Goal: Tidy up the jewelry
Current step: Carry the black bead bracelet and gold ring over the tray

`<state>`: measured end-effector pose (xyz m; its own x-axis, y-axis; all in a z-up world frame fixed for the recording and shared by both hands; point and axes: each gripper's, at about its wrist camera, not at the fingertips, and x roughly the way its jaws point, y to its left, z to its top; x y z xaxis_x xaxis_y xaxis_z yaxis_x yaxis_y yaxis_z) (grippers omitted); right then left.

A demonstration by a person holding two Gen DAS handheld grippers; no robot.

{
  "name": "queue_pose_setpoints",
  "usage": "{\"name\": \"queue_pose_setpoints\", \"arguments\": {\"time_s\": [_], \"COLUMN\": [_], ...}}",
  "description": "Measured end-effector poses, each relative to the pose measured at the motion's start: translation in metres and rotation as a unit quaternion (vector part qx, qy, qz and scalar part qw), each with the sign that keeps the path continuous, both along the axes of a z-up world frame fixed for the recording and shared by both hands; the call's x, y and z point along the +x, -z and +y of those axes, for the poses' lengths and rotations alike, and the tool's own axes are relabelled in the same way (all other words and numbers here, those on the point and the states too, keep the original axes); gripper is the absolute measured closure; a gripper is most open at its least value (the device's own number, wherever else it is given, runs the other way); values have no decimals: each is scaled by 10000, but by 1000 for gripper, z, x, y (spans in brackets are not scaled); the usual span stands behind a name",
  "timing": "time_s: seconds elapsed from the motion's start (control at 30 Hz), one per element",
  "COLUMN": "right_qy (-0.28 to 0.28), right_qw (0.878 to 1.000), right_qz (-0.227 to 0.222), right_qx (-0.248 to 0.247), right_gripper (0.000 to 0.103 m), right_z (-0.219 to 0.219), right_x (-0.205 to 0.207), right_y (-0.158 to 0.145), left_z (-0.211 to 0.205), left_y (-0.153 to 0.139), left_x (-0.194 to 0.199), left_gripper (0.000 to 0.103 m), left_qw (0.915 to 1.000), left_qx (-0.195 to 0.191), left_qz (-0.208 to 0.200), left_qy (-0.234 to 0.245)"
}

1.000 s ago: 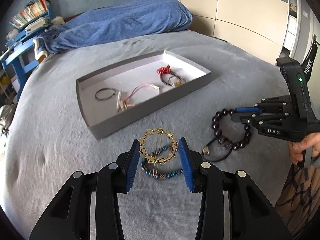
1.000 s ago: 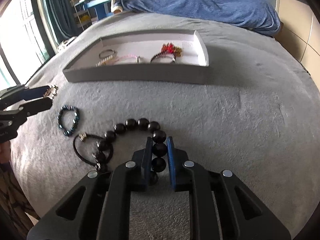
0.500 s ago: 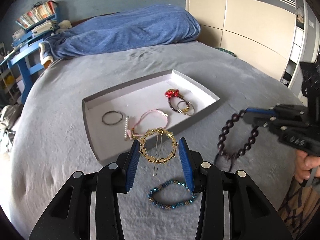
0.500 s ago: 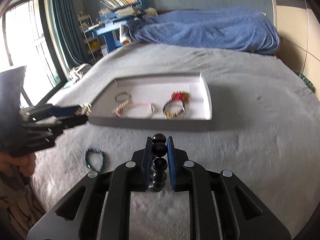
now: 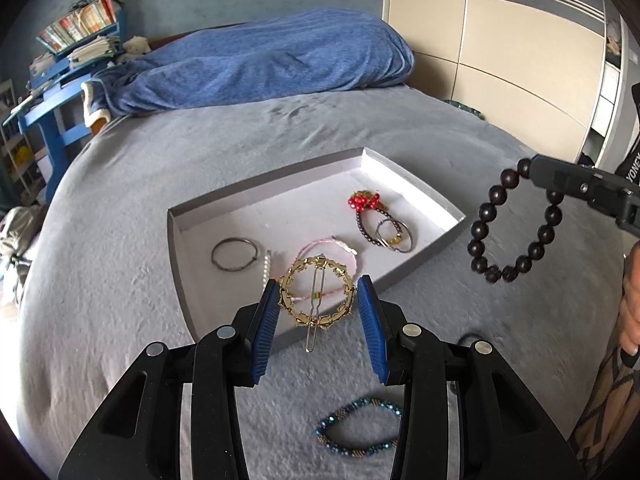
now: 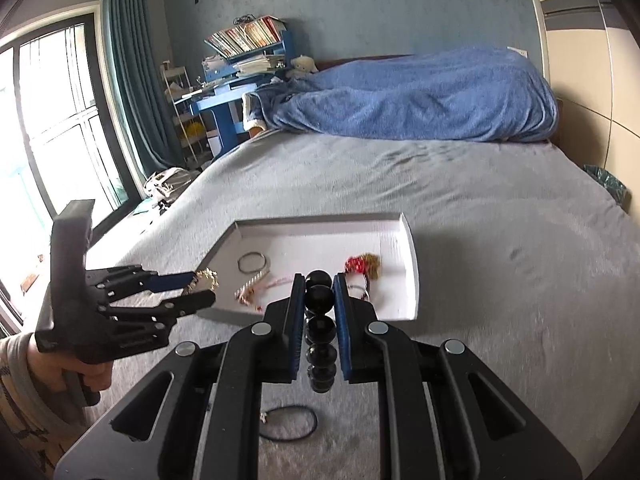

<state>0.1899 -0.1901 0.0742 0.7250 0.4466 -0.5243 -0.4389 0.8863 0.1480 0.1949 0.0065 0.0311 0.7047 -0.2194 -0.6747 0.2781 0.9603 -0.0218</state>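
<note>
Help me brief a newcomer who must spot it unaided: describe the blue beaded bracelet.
Start at the grey bed and find the shallow grey tray. The blue beaded bracelet lies on the bedcover outside the tray, on its near side, below the left gripper. It alone is teal-blue, and no gripper holds it.

One word reads — "YONEX" — on a black strap (image 5: 631, 172).

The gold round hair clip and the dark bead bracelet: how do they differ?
The gold round hair clip is a flat metal ring crossed by a pin; the dark bead bracelet is a loop of round beads. The left gripper holds the clip, the right gripper the bracelet. Both are off the bed.
</note>
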Motion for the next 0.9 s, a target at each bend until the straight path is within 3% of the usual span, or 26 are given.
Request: {"name": "queue_pose_setpoints", "arguments": {"time_s": [0.5,0.9], "right_qy": [-32,-39], "right_qw": [9998,9999], "right_qz": [-191,161], "right_qx": [-11,44], "right_gripper": [89,89], "right_z": [21,36], "right_x": [46,86], "right_y": [-19,-4], "left_z": [12,21], "left_y": [7,23], "left_x": [34,64], "left_gripper": [62,62], "left_qw": [9999,9994], "left_qx": [93,162], "left_qz": [19,212], "left_qy": [-142,-242]}}
